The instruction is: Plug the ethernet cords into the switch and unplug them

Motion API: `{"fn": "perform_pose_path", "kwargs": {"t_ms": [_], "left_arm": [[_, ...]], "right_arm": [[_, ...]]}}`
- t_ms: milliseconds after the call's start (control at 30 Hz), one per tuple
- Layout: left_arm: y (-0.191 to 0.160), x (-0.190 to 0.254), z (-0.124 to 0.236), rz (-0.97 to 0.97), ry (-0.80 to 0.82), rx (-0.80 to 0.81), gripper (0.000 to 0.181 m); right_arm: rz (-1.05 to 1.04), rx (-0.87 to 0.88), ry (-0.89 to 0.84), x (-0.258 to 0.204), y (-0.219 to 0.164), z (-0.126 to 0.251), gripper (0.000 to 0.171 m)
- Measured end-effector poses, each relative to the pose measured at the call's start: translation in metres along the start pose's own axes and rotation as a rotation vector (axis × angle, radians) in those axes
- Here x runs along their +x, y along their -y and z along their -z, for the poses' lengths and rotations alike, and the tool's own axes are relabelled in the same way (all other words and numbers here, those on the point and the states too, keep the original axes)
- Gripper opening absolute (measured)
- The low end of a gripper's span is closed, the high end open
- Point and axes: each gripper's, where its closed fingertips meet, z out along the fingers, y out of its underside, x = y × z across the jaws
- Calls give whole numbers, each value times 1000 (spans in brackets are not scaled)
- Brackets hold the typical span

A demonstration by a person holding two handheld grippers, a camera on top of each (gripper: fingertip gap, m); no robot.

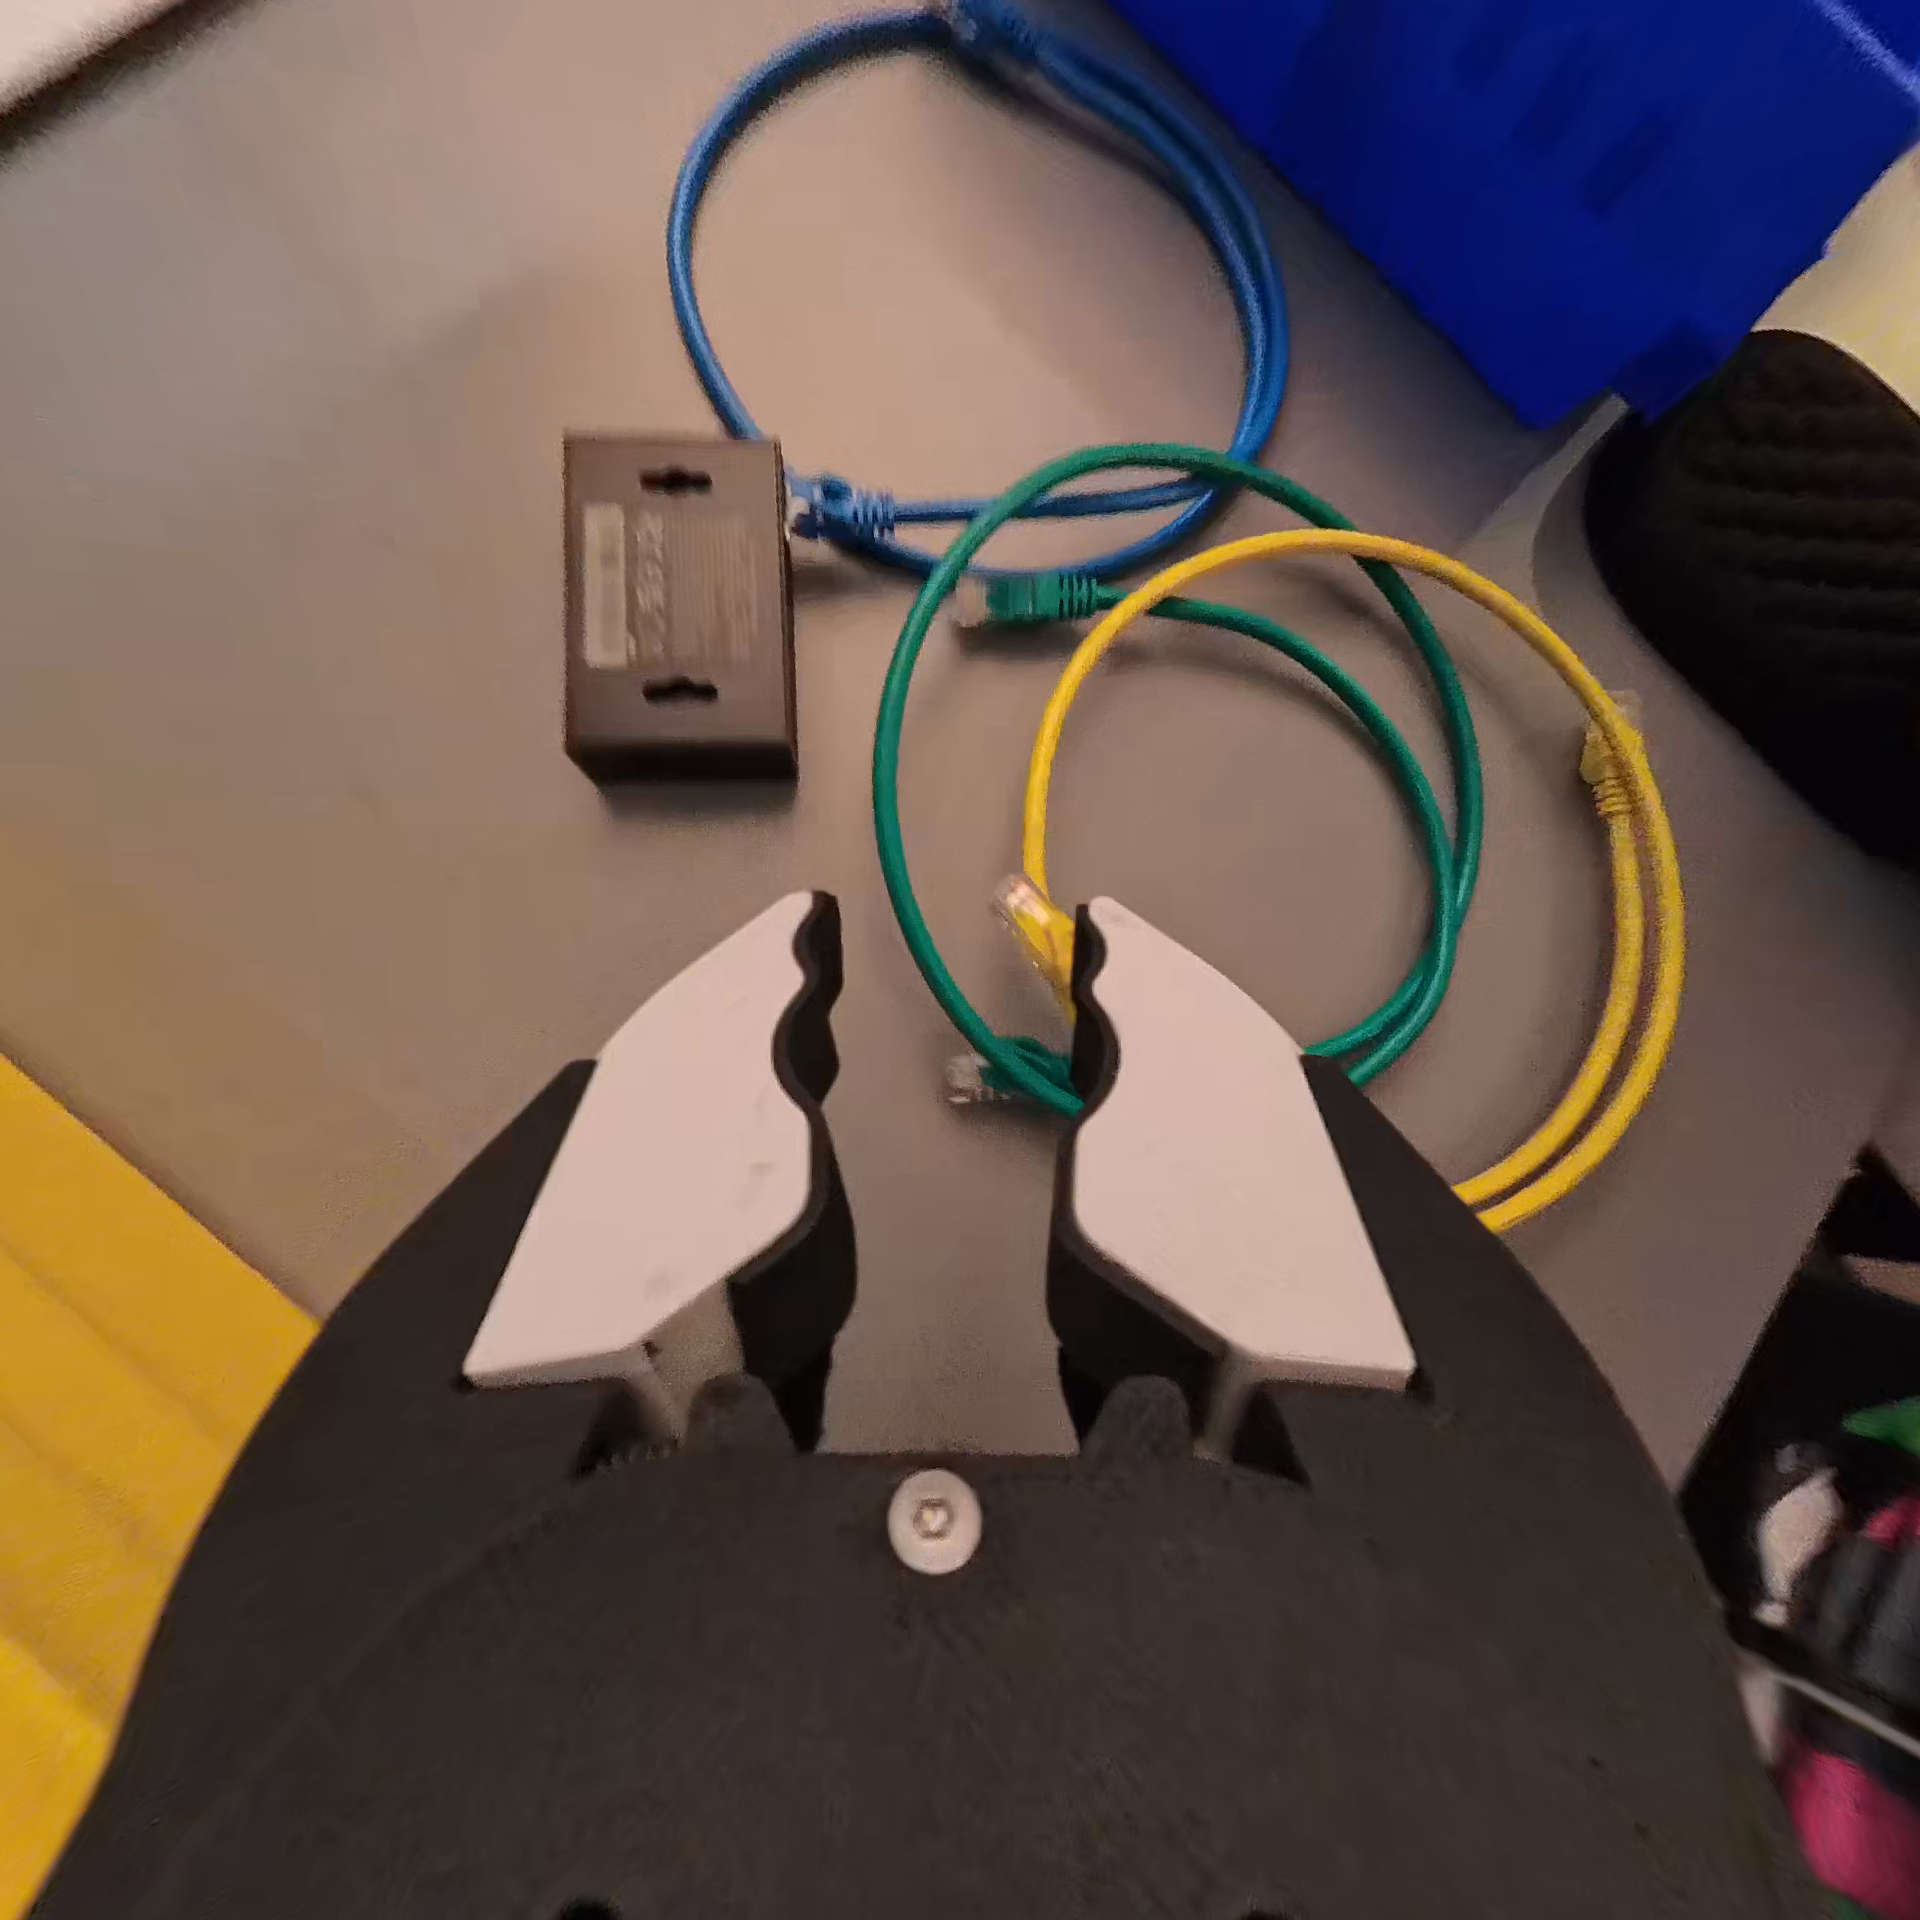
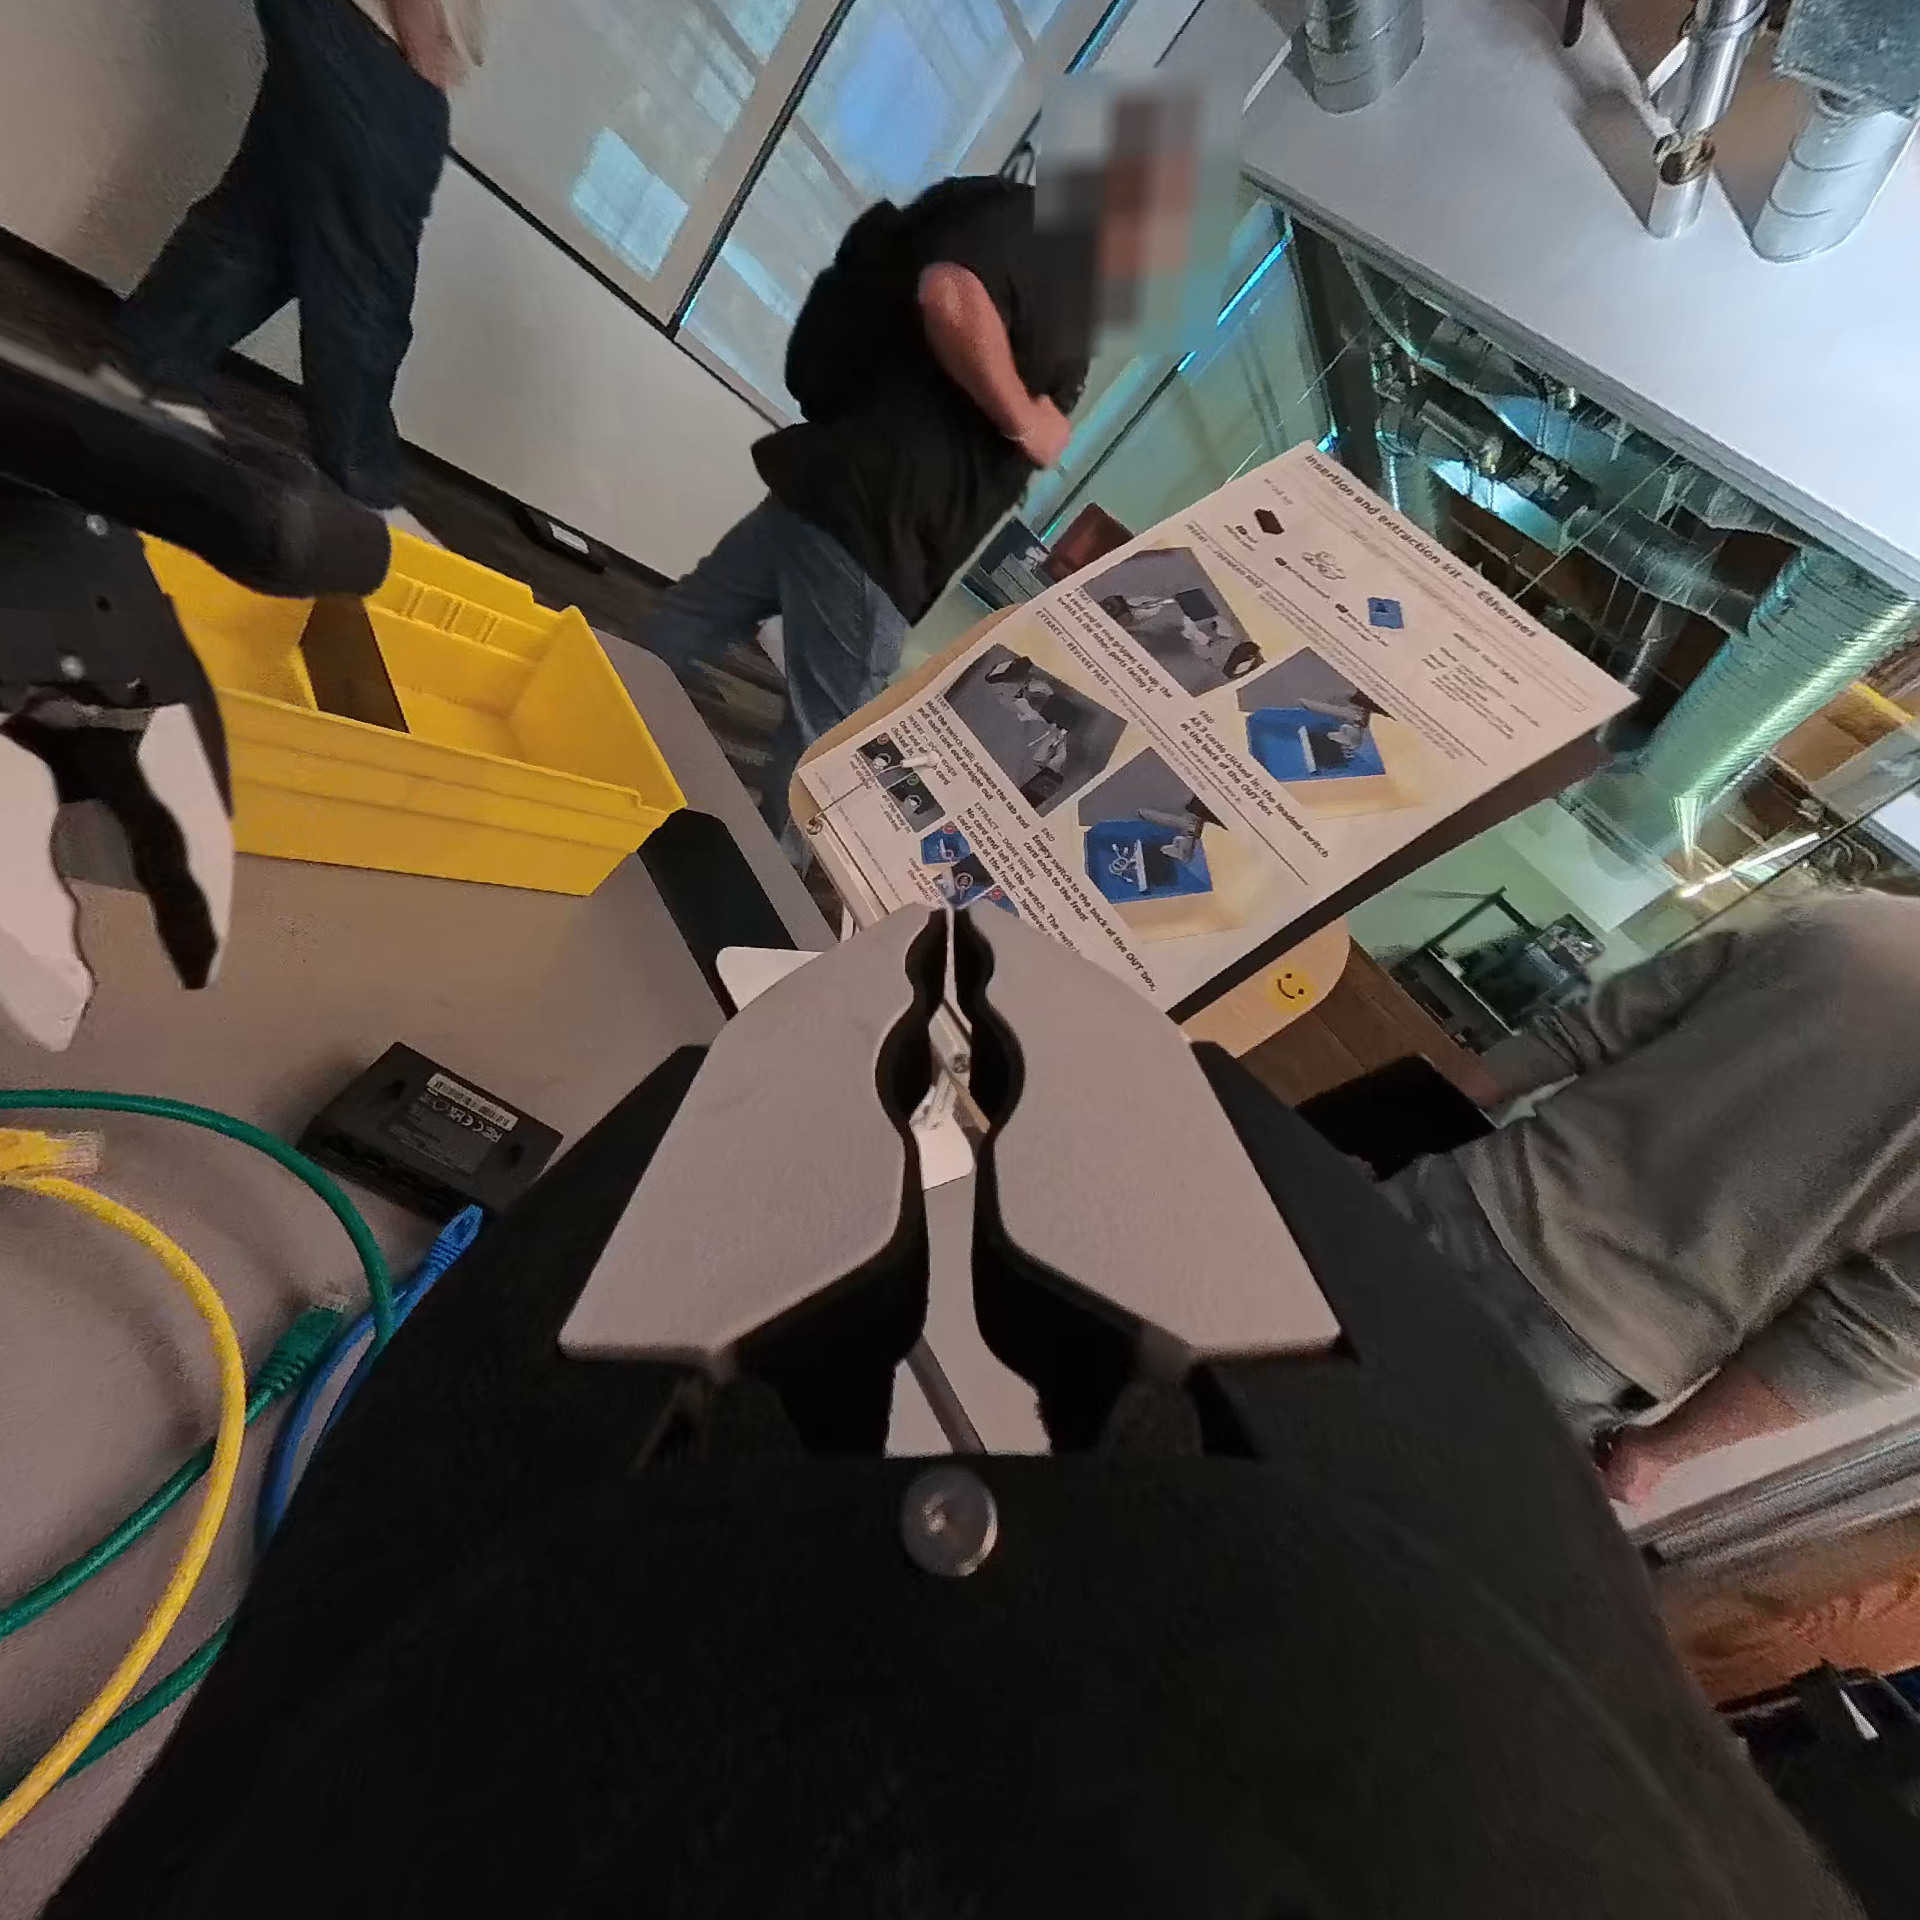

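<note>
From the left, the black switch (image 1: 681,608) lay label-up on the grey table (image 1: 312,520) with one blue cord (image 1: 1242,312) plugged into its side. My left gripper (image 1: 956,925) hung wide and empty over the loose green cord (image 1: 888,810) and yellow cord (image 1: 1652,935) connectors (plugging half-done, I judged). Next I needed to pinch a green plug (image 1: 1023,601) squarely, while my right gripper (image 2: 951,930), nearly closed on nothing, pointed off the table.

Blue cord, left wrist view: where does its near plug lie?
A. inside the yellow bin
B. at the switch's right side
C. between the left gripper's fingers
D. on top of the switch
B: the blue cord's plug lies at the right side of the switch, though whether it is seated in a port cannot be told; the open left gripper holds nothing.
</note>
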Motion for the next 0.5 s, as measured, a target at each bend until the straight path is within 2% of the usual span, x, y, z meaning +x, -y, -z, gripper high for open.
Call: {"fn": "perform_pose_path", "kwargs": {"t_ms": [100,200,300,367,400,500], "left_arm": [[-9,19,-12,103,-70,-17,45],[-15,26,-23,130,-44,-46,47],[-25,19,-36,108,48,-111,46],[-32,19,-44,93,62,-166,39],[-35,19,-46,83,63,-190,23],[-33,20,-47,98,44,-203,19]], "right_arm": [[27,-24,9,-5,-1,-2,3],[28,-20,13,-6,0,-2,3],[30,-15,14,-7,3,0,3],[33,-8,15,-8,5,1,3],[33,-6,17,-8,7,2,3],[-21,9,23,-15,15,3,3]]}}
